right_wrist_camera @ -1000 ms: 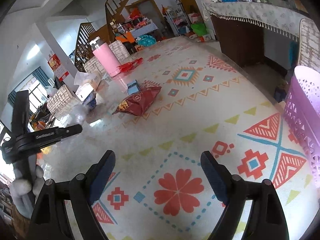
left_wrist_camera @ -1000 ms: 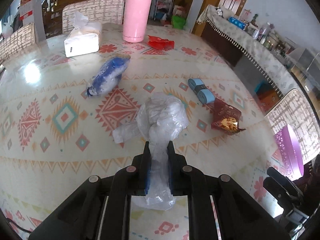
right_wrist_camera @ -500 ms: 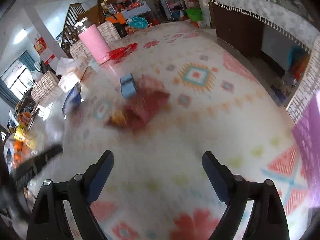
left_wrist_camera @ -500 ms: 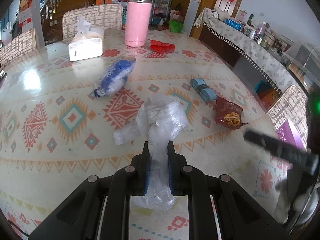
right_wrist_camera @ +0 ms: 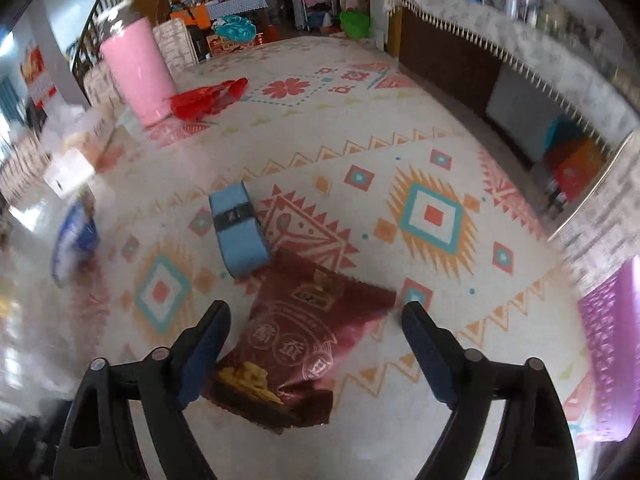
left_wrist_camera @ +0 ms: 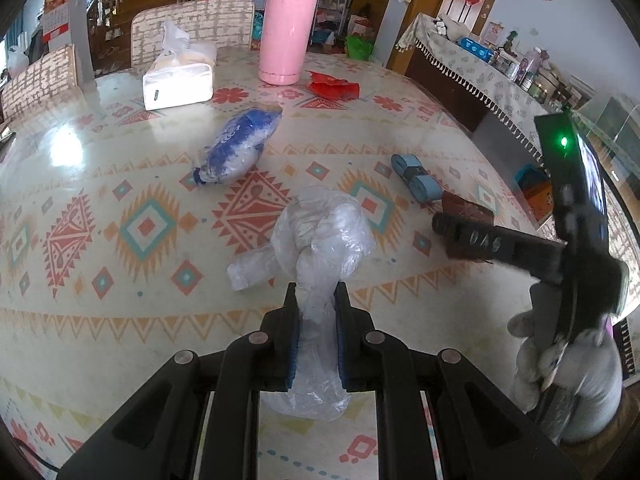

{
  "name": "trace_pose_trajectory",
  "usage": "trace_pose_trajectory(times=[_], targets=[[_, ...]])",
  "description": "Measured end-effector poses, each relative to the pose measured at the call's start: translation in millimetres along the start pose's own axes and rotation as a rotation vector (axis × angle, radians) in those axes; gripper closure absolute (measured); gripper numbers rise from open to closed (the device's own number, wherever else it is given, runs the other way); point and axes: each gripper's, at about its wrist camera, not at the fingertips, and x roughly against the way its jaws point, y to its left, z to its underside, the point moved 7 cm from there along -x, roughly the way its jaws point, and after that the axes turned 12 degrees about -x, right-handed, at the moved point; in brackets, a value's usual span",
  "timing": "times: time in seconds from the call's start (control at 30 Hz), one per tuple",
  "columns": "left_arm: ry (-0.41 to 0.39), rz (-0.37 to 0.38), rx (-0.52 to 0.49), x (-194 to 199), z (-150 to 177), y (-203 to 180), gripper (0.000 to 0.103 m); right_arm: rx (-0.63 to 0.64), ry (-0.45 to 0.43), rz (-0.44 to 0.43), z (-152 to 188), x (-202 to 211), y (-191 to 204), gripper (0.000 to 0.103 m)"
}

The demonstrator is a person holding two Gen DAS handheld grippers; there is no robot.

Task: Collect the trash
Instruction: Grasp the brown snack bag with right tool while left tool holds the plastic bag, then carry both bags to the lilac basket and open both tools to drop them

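Note:
My left gripper (left_wrist_camera: 316, 300) is shut on the twisted neck of a knotted clear plastic bag (left_wrist_camera: 324, 232), which hangs just over the patterned table (left_wrist_camera: 120, 320). My right gripper (right_wrist_camera: 316, 316) hovers over a dark red snack bag (right_wrist_camera: 308, 332) lying flat. Its jaws are closing with the bag between them, and the pads stand clear of it. In the left wrist view one of the right gripper's fingers (left_wrist_camera: 480, 238) reaches in from the right and covers most of the snack bag (left_wrist_camera: 468, 208). A gloved hand (left_wrist_camera: 568, 380) holds that gripper.
A light blue pack (right_wrist_camera: 238, 232) lies just beyond the snack bag. Farther back lie a blue-and-white bag (left_wrist_camera: 236, 148) and a red wrapper (left_wrist_camera: 334, 88). A pink flask (left_wrist_camera: 286, 28) and a tissue pack (left_wrist_camera: 180, 76) stand behind them. A purple basket (right_wrist_camera: 612, 344) sits off the table's right edge.
The right gripper has swung from the table edge near the purple basket to above the snack bag, and its jaws have narrowed a little. The left gripper has kept still with the plastic bag.

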Motion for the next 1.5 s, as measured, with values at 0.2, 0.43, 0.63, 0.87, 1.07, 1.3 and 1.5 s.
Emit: trace_pose_trajectory(times=[0.2,0.43,0.63,0.87,1.07,1.3,1.5], targets=[[-0.002,-0.009,-0.018,0,2,-4,0.090,0.057,-0.049,-0.030,14,23,-3,0.061],[0.006,-0.006,-0.016,-3,4,-4,0.090,0.024,-0.041,-0.114,46,56,-30,0.061],[0.007,-0.011,-0.027,-4,5,-5,0.090,-0.047,-0.007,-0.181,86,89,-78,0.061],[-0.009,-0.027,-0.058,-3,6,-14,0.090,-0.126,-0.072,-0.200,120,139,-147,0.061],[-0.035,-0.039,-0.104,10,7,-37,0.090,-0.195,-0.109,-0.217,134,161,-198,0.060],[-0.030,0.011,-0.107,36,18,-68,0.090,-0.202,-0.127,-0.258,142,166,-212,0.060],[-0.056,-0.035,-0.226,62,18,-111,0.089,-0.193,-0.131,-0.310,146,168,-211,0.060]])
